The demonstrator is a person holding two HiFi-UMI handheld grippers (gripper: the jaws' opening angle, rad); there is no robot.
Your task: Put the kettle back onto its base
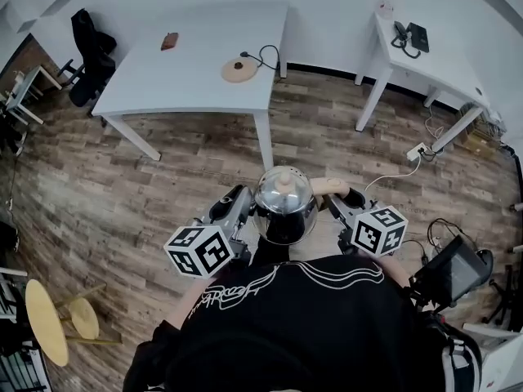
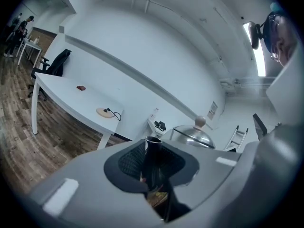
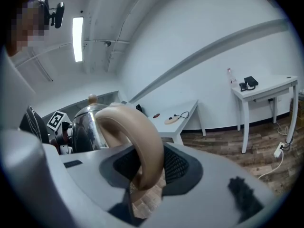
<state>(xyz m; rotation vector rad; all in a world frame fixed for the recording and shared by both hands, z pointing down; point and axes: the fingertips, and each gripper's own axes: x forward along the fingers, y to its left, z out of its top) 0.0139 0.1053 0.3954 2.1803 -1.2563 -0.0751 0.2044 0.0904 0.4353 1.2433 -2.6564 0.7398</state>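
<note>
A shiny steel kettle (image 1: 284, 205) with a tan lid knob hangs in the air over the wooden floor, close to my body. My left gripper (image 1: 245, 208) is shut on its dark spout (image 2: 153, 158). My right gripper (image 1: 340, 206) is shut on its tan curved handle (image 3: 138, 144). In the right gripper view the kettle's body (image 3: 88, 127) shows to the left of the jaws. The round tan base (image 1: 239, 69) with a black cord lies near the right end of the white table (image 1: 188, 80) ahead. It also shows in both gripper views as the base (image 2: 103, 111) and base (image 3: 170, 120).
A small brown object (image 1: 169, 41) lies on the same table. A black chair (image 1: 90, 51) stands at its left end. A second white table (image 1: 425, 60) with a phone is at the right. A power strip (image 1: 417, 151) and cables lie on the floor. A yellow stool (image 1: 47, 321) stands at the lower left.
</note>
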